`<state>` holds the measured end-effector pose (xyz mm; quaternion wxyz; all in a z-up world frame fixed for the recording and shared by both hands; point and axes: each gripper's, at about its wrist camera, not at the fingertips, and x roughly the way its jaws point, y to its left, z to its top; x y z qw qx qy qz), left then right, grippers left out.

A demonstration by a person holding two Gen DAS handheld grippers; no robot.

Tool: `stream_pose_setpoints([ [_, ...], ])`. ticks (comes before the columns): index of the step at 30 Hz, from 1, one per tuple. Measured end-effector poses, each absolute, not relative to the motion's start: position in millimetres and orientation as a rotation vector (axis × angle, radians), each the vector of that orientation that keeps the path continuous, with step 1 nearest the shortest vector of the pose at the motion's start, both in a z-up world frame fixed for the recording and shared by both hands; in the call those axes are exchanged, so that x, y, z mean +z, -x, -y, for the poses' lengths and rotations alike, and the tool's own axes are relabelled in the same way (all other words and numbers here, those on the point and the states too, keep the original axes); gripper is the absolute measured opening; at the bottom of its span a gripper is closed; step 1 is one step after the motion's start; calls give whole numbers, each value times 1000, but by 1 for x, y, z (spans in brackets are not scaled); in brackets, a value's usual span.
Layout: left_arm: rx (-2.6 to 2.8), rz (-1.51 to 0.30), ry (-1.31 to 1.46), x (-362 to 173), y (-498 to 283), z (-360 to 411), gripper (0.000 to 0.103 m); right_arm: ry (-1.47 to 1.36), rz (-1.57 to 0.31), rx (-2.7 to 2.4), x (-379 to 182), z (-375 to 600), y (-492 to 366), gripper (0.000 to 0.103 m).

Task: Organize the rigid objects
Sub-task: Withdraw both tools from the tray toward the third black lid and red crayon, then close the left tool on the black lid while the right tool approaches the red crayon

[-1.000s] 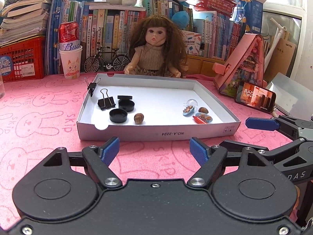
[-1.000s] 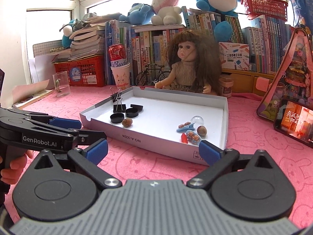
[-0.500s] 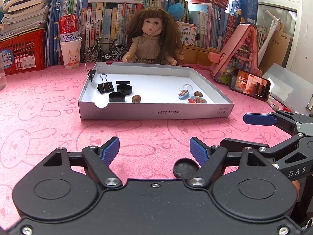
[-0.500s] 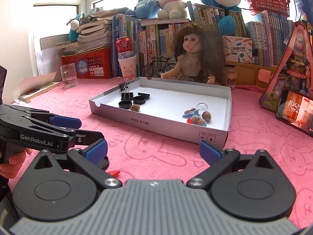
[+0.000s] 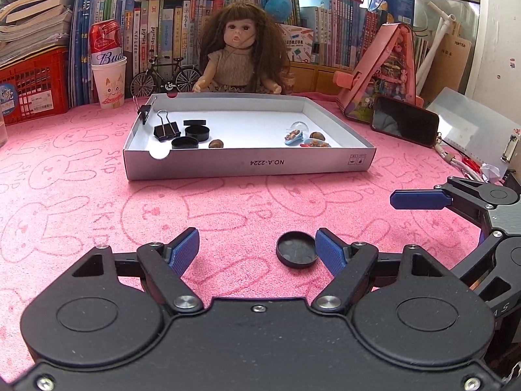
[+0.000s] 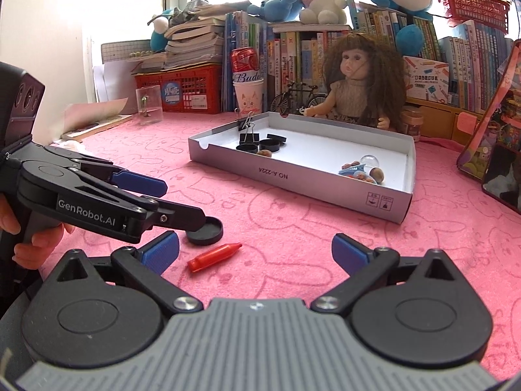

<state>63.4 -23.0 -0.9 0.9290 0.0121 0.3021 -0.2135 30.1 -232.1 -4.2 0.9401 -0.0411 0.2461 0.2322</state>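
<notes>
Nearest the front edge of the pink mat (image 5: pixel 81 195), the left gripper (image 5: pixel 257 249) hangs low with its jaws spread and nothing between them. A black lid (image 5: pixel 296 253) lies flat on the mat just inside its right fingertip, rim up. It looks like a light, stiff plastic disc with a low wall; the smooth rim may slip, so the likely hold is across the outer wall on opposite sides, jaws low to the mat.

The right gripper (image 6: pixel 255 249) is also spread wide and empty. A red cap (image 6: pixel 215 255) lies on its side on the mat between its fingertips, toward the left one and just beside the lid. It seems hard, light and tapered, likely to roll or squirt out; a pinch across the thicker end should hold best.

Farther back, the white tray (image 5: pixel 247 165) sits mid-mat, holding black lids and a binder clip (image 5: pixel 166 130) in its far left corner and small trinkets toward its near right corner.
</notes>
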Motion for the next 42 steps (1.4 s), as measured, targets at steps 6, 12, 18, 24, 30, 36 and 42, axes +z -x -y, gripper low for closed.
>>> stream_pose_setpoints([
  [6, -459, -639, -20, -4, -63, 24, 67, 116, -524, 497, -7, 226, -30, 103],
  [12, -476, -638, -11, -6, -63, 26, 47, 161, -539, 508, -10, 219, -30, 103],
  [18, -516, -640, 5, -5, -62, 32, 44, 173, -552, 509, -11, 218, -31, 103],
  [24, -521, -639, -13, -6, -61, 38, 28, 179, -569, 505, -11, 216, -33, 103],
  [30, -501, -624, -10, -5, -61, 34, 25, 160, -566, 467, -9, 218, -36, 103],
  [36, -455, -640, 9, -5, -68, 19, 11, 140, -551, 469, -4, 220, -39, 95],
  [42, -456, -629, 0, -5, -66, 14, 11, 187, -571, 517, -7, 213, -37, 90],
])
